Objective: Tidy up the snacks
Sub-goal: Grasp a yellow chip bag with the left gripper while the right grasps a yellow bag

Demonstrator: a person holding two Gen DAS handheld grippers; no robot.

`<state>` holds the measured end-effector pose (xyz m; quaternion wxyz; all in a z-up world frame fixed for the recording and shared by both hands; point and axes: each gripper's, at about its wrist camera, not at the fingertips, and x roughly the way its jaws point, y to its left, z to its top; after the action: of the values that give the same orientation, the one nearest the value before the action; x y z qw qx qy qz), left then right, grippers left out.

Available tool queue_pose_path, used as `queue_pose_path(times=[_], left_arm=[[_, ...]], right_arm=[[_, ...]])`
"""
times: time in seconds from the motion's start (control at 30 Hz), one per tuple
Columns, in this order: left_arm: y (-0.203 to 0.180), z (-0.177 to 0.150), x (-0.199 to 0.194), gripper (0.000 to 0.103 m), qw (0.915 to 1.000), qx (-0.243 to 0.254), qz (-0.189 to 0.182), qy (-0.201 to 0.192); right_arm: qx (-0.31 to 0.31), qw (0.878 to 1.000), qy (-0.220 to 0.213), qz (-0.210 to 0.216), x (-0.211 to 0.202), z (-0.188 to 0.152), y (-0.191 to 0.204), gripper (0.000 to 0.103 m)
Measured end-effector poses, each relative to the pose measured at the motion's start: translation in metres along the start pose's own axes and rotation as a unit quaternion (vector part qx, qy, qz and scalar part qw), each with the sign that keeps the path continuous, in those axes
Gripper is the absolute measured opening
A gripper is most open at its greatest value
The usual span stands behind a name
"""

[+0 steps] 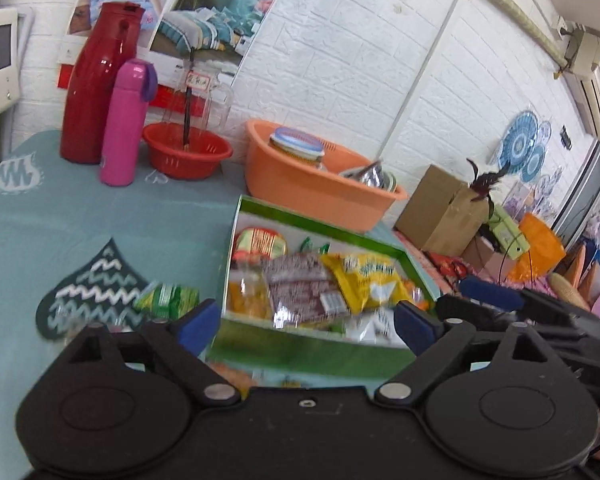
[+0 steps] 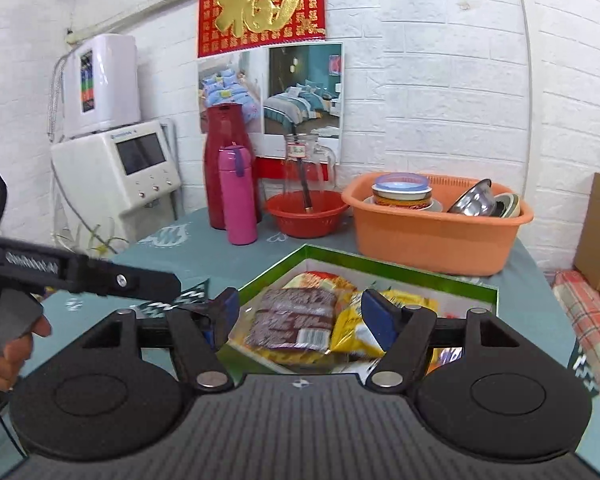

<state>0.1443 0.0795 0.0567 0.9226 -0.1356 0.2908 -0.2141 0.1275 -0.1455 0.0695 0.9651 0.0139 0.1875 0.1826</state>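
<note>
A: Where's the stray snack rel. to the green box (image 1: 320,350)?

B: Green packet (image 1: 167,300) lies on the worktop (image 1: 120,216) just outside the box's left wall, beside the dark zigzag mat (image 1: 94,292). From my left claw (image 1: 306,318) it's ahead & off to the left, close by the left fingertip (image 1: 198,318). Blurry, so can't call its long axis.

A: Which claw's nearer?

B: Left, I'd judge. My right claw (image 2: 300,312) hangs over the box's near edge, looking at the brown pack (image 2: 294,320) & yellow bag (image 2: 354,330) already inside w/ other snacks.

A: Claw state?

B: Both spread wide, nothing between the blue pads, not touching anything I can see.

A: So next?

B: Prob. swing the left claw leftward, away from the box, drop onto the green packet, then carry it over the box wall. The box is pretty full, so room's tight; crinkly wrapper may slip.
</note>
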Motion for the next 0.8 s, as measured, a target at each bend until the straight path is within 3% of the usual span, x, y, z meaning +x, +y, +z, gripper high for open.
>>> queue_pose_path(times=[0.2, 0.37, 0.4, 0.43, 0.47, 0.63, 0.7, 0.73, 0.77, 0.8], left_arm=[[0.017, -0.043, 0.014, 0.103, 0.9986, -0.015, 0.021, 0.045], [0.036, -0.062, 0.025, 0.103, 0.9966, -0.050, 0.030, 0.058], [0.039, -0.065, 0.026, 0.095, 0.9958, -0.058, 0.024, 0.066], [0.041, -0.068, 0.028, 0.061, 0.9946, -0.066, 0.015, 0.078], [0.042, -0.071, 0.029, 0.051, 0.9935, -0.073, 0.009, 0.087], [0.015, -0.099, 0.013, 0.051, 0.9911, -0.075, -0.037, 0.103], [0.004, -0.109, 0.004, 0.064, 0.9911, -0.075, -0.044, 0.101], [0.001, -0.112, -0.002, 0.085, 0.9921, -0.074, -0.038, 0.093], [0.001, -0.114, -0.007, 0.100, 0.9927, -0.078, -0.038, 0.084], [0.002, -0.115, -0.010, 0.102, 0.9923, -0.086, -0.041, 0.080]], right_arm=[[0.009, 0.999, 0.034, 0.028, -0.020, -0.032, 0.012, 0.103], [0.030, 0.996, 0.066, 0.046, -0.025, -0.063, 0.020, 0.103], [0.034, 0.996, 0.070, 0.049, -0.026, -0.067, 0.020, 0.103], [0.040, 0.995, 0.075, 0.054, -0.025, -0.071, 0.021, 0.103], [0.046, 0.994, 0.080, 0.057, -0.024, -0.076, 0.023, 0.103], [0.074, 0.989, 0.100, 0.081, -0.024, -0.097, 0.030, 0.103], [0.079, 0.987, 0.110, 0.090, -0.024, -0.106, 0.033, 0.103], [0.078, 0.985, 0.120, 0.094, -0.023, -0.109, 0.035, 0.103], [0.077, 0.984, 0.126, 0.096, -0.024, -0.113, 0.036, 0.103], [0.080, 0.984, 0.126, 0.096, -0.025, -0.117, 0.038, 0.103]])
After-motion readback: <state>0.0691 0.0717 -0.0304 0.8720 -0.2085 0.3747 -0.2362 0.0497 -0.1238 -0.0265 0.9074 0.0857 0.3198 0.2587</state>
